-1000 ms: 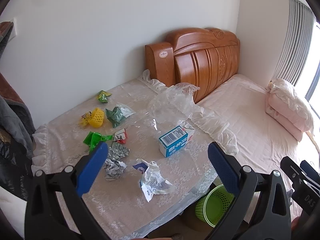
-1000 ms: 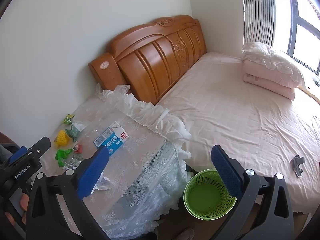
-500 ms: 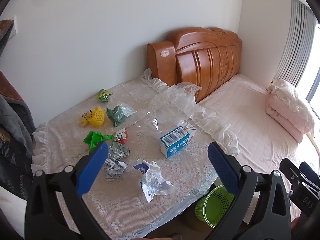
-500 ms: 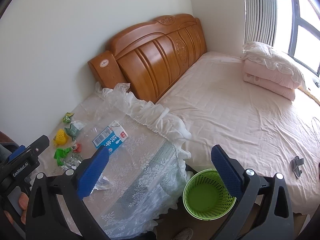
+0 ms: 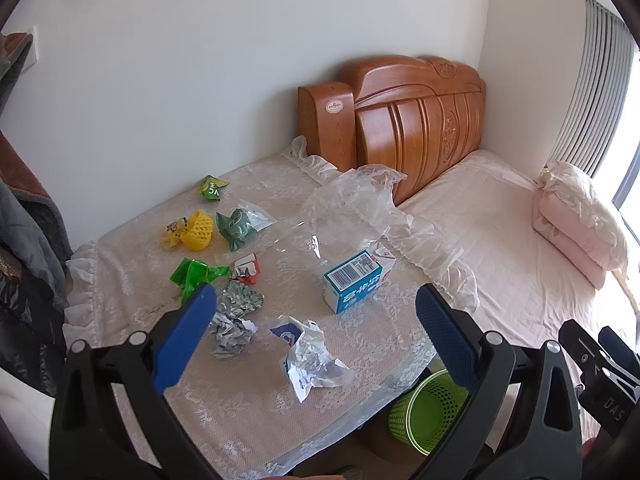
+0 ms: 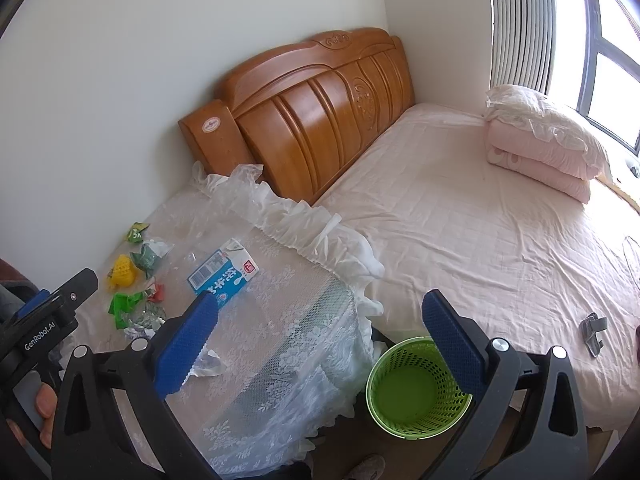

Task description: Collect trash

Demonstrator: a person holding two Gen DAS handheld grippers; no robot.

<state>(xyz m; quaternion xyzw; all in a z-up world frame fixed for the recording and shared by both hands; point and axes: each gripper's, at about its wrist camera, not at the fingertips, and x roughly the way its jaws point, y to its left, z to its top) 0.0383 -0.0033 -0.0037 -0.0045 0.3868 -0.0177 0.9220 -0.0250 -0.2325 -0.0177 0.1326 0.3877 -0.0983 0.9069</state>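
Hovering above the lace-covered table [image 5: 360, 364], the left gripper [image 5: 316, 330] is the nearer one to the litter: a crumpled white wrapper [image 5: 310, 358] lies just below and ahead, between its fingers, with the milk carton [image 5: 356, 280] farther on, long axis slanting away to the right. The right gripper [image 6: 320, 340] hangs over the table's edge, the green basket [image 6: 416, 388] on the floor beneath. Both sets of fingers are spread wide, holding and touching nothing.
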